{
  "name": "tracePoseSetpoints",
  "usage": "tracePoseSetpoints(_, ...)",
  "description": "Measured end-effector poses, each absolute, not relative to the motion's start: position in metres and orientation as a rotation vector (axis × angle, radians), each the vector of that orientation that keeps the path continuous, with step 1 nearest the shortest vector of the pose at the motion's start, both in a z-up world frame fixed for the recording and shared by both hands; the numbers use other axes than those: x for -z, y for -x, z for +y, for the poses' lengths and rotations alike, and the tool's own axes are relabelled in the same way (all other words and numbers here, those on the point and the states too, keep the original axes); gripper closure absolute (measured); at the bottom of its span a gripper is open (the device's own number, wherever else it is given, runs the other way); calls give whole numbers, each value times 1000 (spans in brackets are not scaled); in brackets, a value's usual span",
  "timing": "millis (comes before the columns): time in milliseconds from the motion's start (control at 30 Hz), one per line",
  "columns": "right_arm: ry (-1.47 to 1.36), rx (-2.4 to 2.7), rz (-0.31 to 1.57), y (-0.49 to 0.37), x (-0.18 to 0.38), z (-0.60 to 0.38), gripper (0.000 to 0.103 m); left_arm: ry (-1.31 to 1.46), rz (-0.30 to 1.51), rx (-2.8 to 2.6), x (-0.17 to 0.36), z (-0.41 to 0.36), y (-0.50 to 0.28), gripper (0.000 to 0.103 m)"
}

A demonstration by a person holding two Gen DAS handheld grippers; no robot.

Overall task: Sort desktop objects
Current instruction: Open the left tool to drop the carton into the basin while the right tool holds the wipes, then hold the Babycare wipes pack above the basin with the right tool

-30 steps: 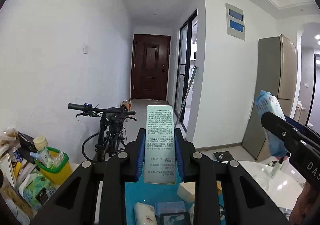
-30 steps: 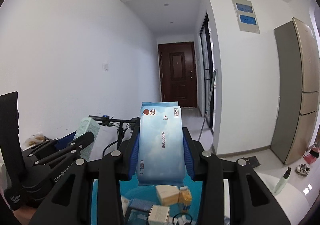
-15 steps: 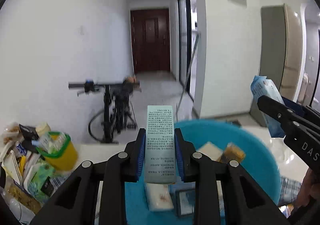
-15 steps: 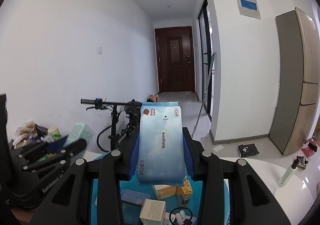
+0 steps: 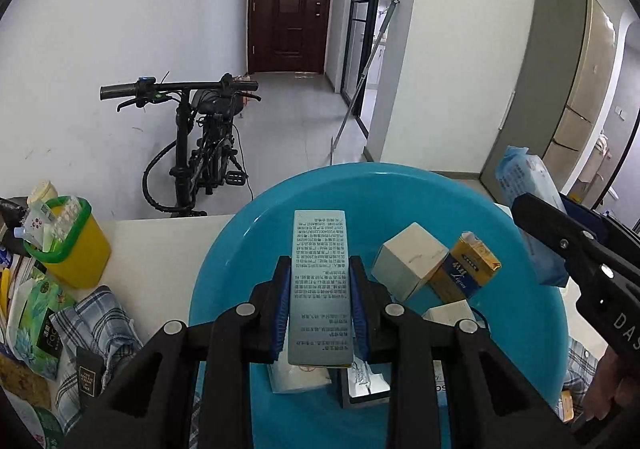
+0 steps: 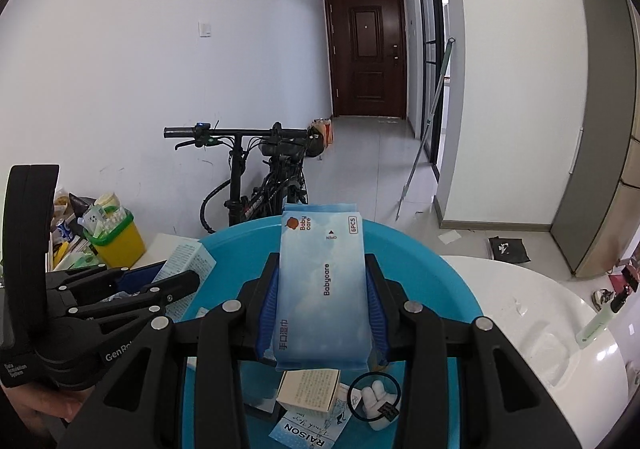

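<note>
Below and ahead of my left gripper [image 5: 319,281] sits the basin [image 5: 248,249], boxes [image 5: 412,265] inside to my right; bin [image 5: 80,249] left; bicycle [image 5: 200,153] beyond the table [image 5: 160,249].

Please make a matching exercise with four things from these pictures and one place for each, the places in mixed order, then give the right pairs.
Things:
1. wet wipes pack
2. grey-green box
3. juice carton
4. yellow bin

Places:
A. lying in the blue basin
B. held in the left tool
C. on the table, left of the basin
D. held in the right tool

Pairs: 1-D, 2-B, 3-A, 4-C
</note>
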State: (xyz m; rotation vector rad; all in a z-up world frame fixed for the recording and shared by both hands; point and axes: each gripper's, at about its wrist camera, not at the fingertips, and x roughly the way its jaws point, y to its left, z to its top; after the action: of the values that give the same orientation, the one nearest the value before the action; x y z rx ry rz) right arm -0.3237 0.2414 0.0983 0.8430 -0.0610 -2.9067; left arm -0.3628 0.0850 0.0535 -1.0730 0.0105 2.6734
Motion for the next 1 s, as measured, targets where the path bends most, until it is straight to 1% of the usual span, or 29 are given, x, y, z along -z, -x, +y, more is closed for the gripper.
tracePoseSetpoints(200,-827,2924,-86,325,-100,245,65,1065,-18,-2669,-58,83,364,74)
tracePoseSetpoints(233,-826,2926,-90,325,-100,246,65,1061,-24,-2667,-59,84,364,74)
tracePoseSetpoints(267,-826,2926,-90,325,-100,246,65,1063,-30,-2666,-60,84,364,71)
tracePoseSetpoints(300,-826,2927,-90,325,-100,246,65,1061,-37,-2667,-61,85,363,56)
tracePoseSetpoints(333,-825,2928,-91,325,-100,246,65,1055,-39,-2673,-62,85,362,28)
tracePoseSetpoints(367,-822,2929,-92,325,-101,246,65,1040,-38,-2688,-63,85,361,17)
tracePoseSetpoints(400,-820,2930,-91,325,-101,246,65,999,-38,-2710,-66,85,359,13)
tracePoseSetpoints(733,-815,2943,-83,327,-101,248,65,984,-76,-2741,-78,76,356,13)
tracePoseSetpoints(900,-817,2947,-84,328,-101,249,65,1005,-29,-2741,-80,77,357,13)
tracePoseSetpoints(1000,-821,2949,-83,328,-101,250,65,1035,-80,-2714,-77,75,359,12)
